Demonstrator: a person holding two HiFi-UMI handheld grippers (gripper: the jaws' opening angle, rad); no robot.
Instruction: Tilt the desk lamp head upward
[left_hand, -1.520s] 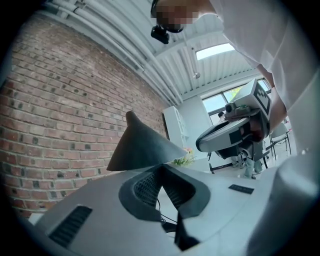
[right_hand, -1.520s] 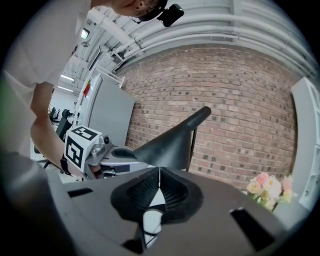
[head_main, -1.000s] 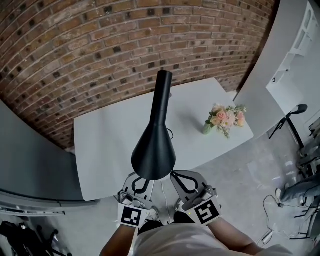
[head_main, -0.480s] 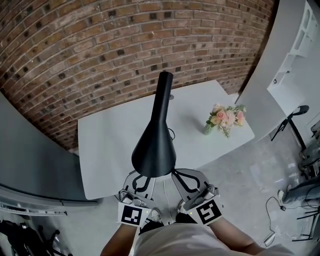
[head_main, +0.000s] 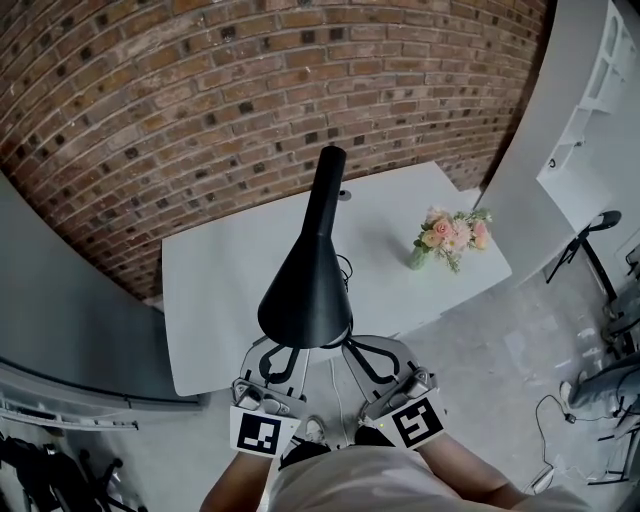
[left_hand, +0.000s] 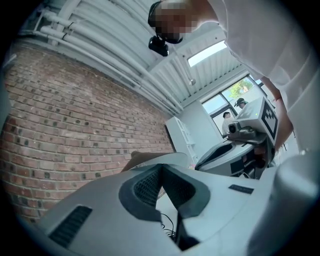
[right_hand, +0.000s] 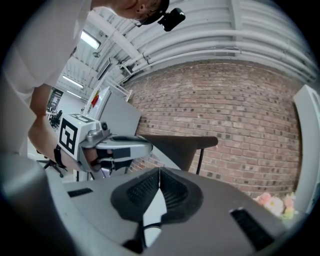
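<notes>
1. Black lamp head (head_main: 308, 290) hangs over the near edge of the white tabletop (head_main: 215, 300). Its wide mouth faces down toward the person, and the narrow neck runs back toward the brick wall (head_main: 200, 100).
2. Left claw (head_main: 284, 356) and right claw (head_main: 360, 354) sit side by side just below the shade rim, with the tips partly tucked under it in the head view. Can't tell if they touch the rim.
3. Both claws are pressed together with nothing between the jaws, confirmed in each gripper view.
4. Judgement: approach stage, tilt not started.
5. To do it well, set the closed tips under the near rim, one each side, and push up evenly and slowly along the joint's arc. Don't twist it sideways.
6. Risks: the smooth cone may let the tips skid off, and a stiff joint could rock the base. Flowers (head_main: 452, 234) are well apart to the right, so no conflict there.
</notes>
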